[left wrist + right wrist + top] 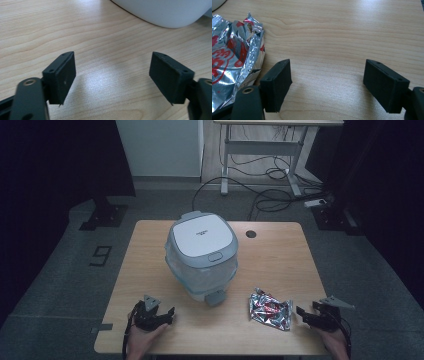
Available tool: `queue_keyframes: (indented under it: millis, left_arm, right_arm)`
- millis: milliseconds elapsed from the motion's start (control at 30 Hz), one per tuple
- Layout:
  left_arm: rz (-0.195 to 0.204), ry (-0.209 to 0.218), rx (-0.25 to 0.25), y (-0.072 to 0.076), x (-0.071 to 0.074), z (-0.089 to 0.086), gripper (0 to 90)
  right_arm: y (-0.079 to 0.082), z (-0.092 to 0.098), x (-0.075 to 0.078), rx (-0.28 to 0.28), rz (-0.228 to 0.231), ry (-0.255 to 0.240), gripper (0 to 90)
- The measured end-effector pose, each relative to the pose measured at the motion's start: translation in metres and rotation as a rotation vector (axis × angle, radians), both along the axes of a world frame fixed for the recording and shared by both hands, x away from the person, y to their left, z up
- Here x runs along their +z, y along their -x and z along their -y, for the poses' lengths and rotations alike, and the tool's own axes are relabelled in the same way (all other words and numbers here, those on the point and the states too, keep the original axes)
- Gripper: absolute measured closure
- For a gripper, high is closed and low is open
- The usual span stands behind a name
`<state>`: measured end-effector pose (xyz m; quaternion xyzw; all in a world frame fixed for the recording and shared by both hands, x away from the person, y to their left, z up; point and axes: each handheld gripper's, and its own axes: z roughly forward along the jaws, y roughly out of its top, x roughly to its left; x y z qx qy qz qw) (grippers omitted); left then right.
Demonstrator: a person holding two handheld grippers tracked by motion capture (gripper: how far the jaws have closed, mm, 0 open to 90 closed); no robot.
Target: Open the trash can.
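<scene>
Foil wrapper (pixel 270 308) lies crumpled on front right of table (pixel 280 255), silver with red print, creased and shiny. Right gripper (pixel 312 314) just beside it, jaws wide apart, empty, likely lined up for grab. Left gripper (pixel 159 313) jaws apart too, nothing between, resting front left. Bin (pixel 202 255) mid-table, rounded, smooth pale lid shut. Wood-grain top, matte.

Crumpled silver-and-red foil packet (pixel 269 309) flat on the table's near right, beside the pedal bin (pixel 202 256).
</scene>
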<state>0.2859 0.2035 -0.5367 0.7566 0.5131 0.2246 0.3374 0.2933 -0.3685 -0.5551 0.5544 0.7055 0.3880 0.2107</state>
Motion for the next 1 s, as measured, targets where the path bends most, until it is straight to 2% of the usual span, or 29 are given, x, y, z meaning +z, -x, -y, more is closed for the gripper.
queue_keyframes:
  millis: [167,300,367,400,433,467,500,533,567,600,633,767,900,1000]
  left_arm:
    - [0.027,0.011,0.028,0.001,0.002,-0.003,30.3]
    - [0.032,0.023,0.020,0.004,0.006,-0.006,36.3]
    - [0.052,0.027,0.013,0.008,0.010,-0.006,41.8]
    - [0.056,0.044,-0.011,0.010,0.013,-0.007,58.0]
    - [0.055,0.065,-0.051,0.011,0.016,-0.008,58.0]
    - [0.052,0.106,-0.113,0.013,0.019,-0.008,69.6]
    - [0.056,0.123,-0.137,0.014,0.021,-0.007,72.2]
    - [0.064,0.130,-0.157,0.016,0.023,-0.004,73.8]
    - [0.081,0.115,-0.188,0.018,0.025,0.002,75.5]
    - [0.081,0.115,-0.188,0.018,0.025,0.002,77.4]
    - [0.086,0.117,-0.214,0.019,0.025,0.005,77.4]
    - [0.104,0.113,-0.264,0.022,0.029,0.012,83.5]
    - [0.120,0.137,-0.304,0.023,0.032,0.016,90.0]
    - [0.136,0.151,-0.330,0.023,0.035,0.021,90.0]
  right_arm:
    - [0.000,0.000,0.000,-0.001,0.001,0.003,22.7]
    - [-0.001,-0.002,0.000,0.001,-0.004,0.018,22.8]
    - [-0.001,-0.002,0.000,-0.004,-0.006,0.027,23.0]
    - [-0.002,-0.003,0.000,-0.007,-0.009,0.030,23.1]
    - [-0.002,-0.003,0.000,-0.007,-0.009,0.030,23.1]
    - [-0.002,-0.003,0.000,-0.002,-0.010,0.029,23.2]
    - [-0.002,-0.003,0.000,0.000,-0.009,0.028,23.2]
    - [-0.002,-0.003,0.000,0.003,-0.009,0.026,23.2]
    - [-0.002,-0.003,0.000,0.005,-0.007,0.026,23.2]
    - [-0.002,-0.003,0.000,0.005,-0.007,0.026,23.2]
    - [-0.002,-0.003,0.000,0.007,-0.005,0.026,23.3]
    - [-0.002,-0.003,0.000,0.011,-0.003,0.030,23.4]
    - [-0.002,-0.004,0.000,0.013,-0.001,0.037,23.4]
    - [-0.002,-0.004,0.000,0.014,0.000,0.040,23.5]
